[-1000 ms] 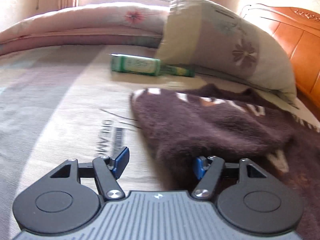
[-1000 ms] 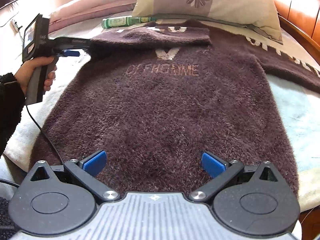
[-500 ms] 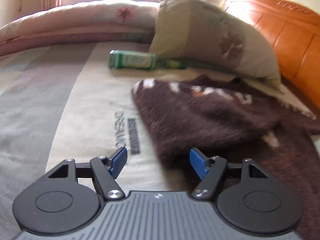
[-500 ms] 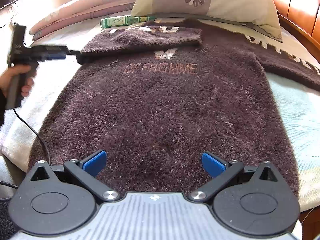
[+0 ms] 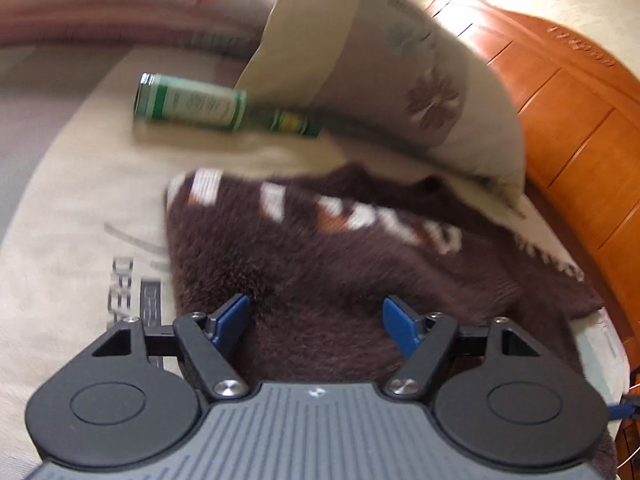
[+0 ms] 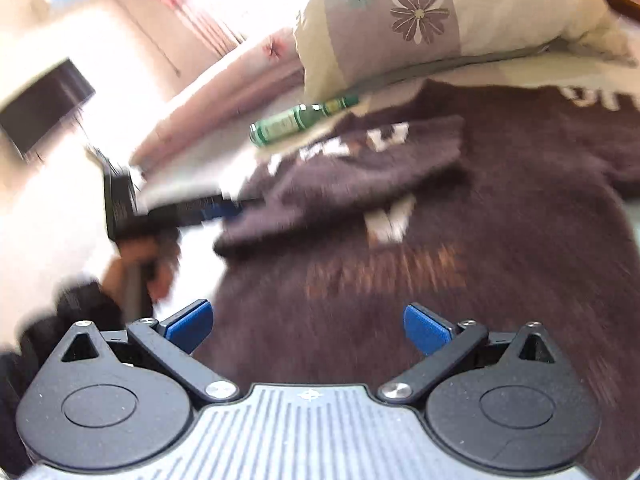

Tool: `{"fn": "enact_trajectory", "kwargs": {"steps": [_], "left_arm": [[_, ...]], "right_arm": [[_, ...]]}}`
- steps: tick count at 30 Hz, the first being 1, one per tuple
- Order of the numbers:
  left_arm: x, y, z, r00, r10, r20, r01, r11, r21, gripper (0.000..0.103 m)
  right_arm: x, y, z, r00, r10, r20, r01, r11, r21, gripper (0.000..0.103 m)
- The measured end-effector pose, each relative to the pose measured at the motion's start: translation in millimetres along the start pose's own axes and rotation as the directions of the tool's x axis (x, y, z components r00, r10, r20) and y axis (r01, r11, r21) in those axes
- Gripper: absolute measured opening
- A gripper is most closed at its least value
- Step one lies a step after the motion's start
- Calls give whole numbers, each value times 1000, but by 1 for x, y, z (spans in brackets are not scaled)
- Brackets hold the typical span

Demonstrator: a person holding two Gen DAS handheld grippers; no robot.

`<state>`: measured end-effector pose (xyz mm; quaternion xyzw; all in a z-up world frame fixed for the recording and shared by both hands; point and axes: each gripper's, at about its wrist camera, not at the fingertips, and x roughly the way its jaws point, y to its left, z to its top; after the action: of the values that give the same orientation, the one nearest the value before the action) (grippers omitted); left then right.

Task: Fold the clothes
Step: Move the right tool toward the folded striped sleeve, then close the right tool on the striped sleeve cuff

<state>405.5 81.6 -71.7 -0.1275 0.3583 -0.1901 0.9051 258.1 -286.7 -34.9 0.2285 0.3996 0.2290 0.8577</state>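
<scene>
Dark brown and fuzzy, the knitted sweater with white lettering lies spread on the striped beige bed sheet in the left wrist view, one sleeve folded across its chest. The left gripper hangs low over the folded sleeve with its blue-padded fingers spread wide and nothing held between them; whether the tips touch the pile is hard to tell. Beyond the sweater a green glass bottle with a pale label lies on its side on the sheet, its neck reaching under the edge of a cream and mauve pillow with a flower print. An orange-brown wooden headboard stands to the right, and a rolled pink quilt runs along the far side.

The right wrist view is blurred. The right gripper is above the sweater's chest, fingers apart and empty. The folded sleeve crosses the upper chest, near faint orange letters. At the left a hand in a dark cuff holds the other gripper's black handle, whose tip meets the end of the folded sleeve. The green bottle lies past the sleeve, beside the pillow.
</scene>
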Motion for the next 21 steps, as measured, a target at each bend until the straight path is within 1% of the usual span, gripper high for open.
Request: {"fn": "enact_trajectory", "kwargs": {"steps": [2,4,7,8,10,13,16,17,19,21], "left_arm": [[4,2,-4,1000,-1,-6,1,1000,-5,74],[8,4,-7,1000,-2,-13,2,1000,-9,74],[3,2,-4,1000,-31,5,31,999,31,77],[6,3,-3,1000,-27,-3,27,999,37,77],[14,7,-4,1000,-10,-22,11,999,40,77],[25,14,-11,999,-10,-36,11,999,31,77],[25,12,-16,1000,-15,-21,16,998,67,81],[25,10,-17,1000,-11,-21,12,996,85,81],[25,7,-19,1000,0,-24,3,992,128,81],[25,4,-20,1000,10,-25,-5,987,163,82]], "right_arm": [[16,-21,23,999,45,5,-46,996,81,103],[33,-48,46,996,82,19,-84,980,183,103],[63,-90,68,992,123,41,-130,931,341,103],[73,-101,72,993,111,48,-121,918,378,103],[85,-117,75,989,117,92,-146,887,439,103],[90,-116,83,980,109,166,-169,900,403,103],[98,-114,89,976,132,175,-191,905,380,103],[100,-112,90,974,152,166,-204,907,368,103],[104,-111,91,952,262,159,-302,894,332,103],[109,-106,89,932,329,152,-360,889,284,103]]}}
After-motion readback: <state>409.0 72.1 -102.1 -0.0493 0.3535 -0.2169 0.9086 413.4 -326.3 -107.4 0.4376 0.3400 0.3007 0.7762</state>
